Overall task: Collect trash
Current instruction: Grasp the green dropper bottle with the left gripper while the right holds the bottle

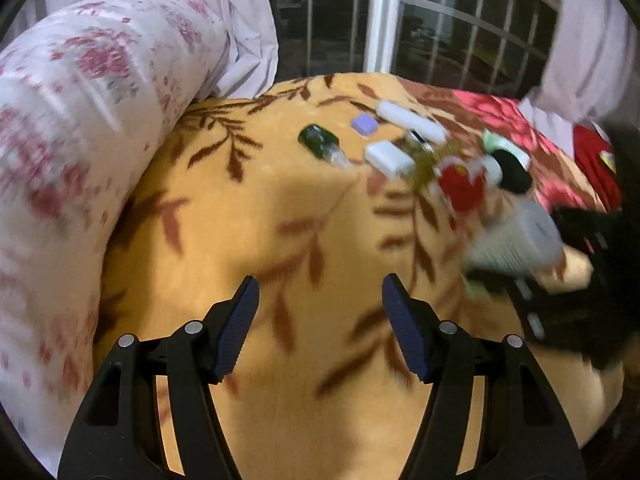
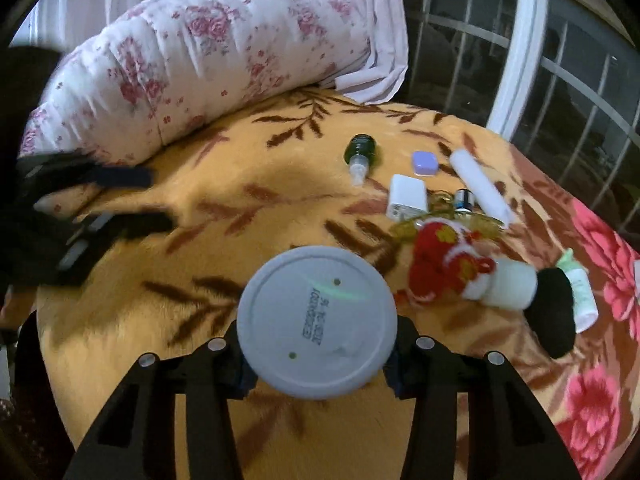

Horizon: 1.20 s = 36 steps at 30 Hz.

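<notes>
On the yellow leaf-patterned blanket (image 2: 248, 200), the right gripper (image 2: 316, 364) has its fingers clamped on a grey round container (image 2: 316, 320), lifted with its flat printed base toward the camera. Beyond it lie a green spray bottle (image 2: 360, 152), a white charger (image 2: 406, 200), a white tube (image 2: 480, 184) and a red knitted doll (image 2: 448, 264). The left gripper (image 1: 320, 328) hovers over bare blanket, fingers spread and empty, beside the floral pillow (image 1: 80, 120)
</notes>
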### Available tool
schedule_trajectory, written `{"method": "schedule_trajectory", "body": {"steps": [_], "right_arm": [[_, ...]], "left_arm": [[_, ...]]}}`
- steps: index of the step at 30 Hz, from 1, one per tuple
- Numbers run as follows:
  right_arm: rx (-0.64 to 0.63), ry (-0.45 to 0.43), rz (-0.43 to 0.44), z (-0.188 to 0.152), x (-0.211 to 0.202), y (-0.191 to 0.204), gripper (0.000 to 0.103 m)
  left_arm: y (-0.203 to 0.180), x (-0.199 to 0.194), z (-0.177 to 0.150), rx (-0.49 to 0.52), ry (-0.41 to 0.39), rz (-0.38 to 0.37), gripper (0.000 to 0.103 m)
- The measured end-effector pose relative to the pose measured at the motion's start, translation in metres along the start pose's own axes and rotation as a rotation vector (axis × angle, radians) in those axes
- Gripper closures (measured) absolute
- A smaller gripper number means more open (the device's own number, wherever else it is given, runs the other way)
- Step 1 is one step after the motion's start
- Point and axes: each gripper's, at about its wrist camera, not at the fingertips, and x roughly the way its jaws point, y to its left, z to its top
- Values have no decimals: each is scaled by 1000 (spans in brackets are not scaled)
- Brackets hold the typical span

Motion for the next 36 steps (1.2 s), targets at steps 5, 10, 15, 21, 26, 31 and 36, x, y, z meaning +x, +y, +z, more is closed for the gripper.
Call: {"method": "schedule_trajectory", "body": {"steps": [5,10,15,21,26,31,36], "right_arm": [[10,-15,14,-8,-10,-9,56],[18,-45,17,-10,-25,-18,56],[16,-55,5,-18,-33,-26,56],[20,-57,-10,-24,-34,-38,56],[32,-68,-15,-24,-36,-46,56],[30,-72,-20,-23,-39,-47,56],[37,-85,-23,-24,-43,-48,56]], "left_arm": [[-8,22,28,2,-20,54,40],[-9,60,60,-1,-5,101,40],[3,105,92,-114,34,148,40],[1,147,121,-229,85,148,40],[1,181,135,-277,145,169,40],[-8,193,133,-191,130,206,74],[-2,178,129,-174,95,201,75]]}}
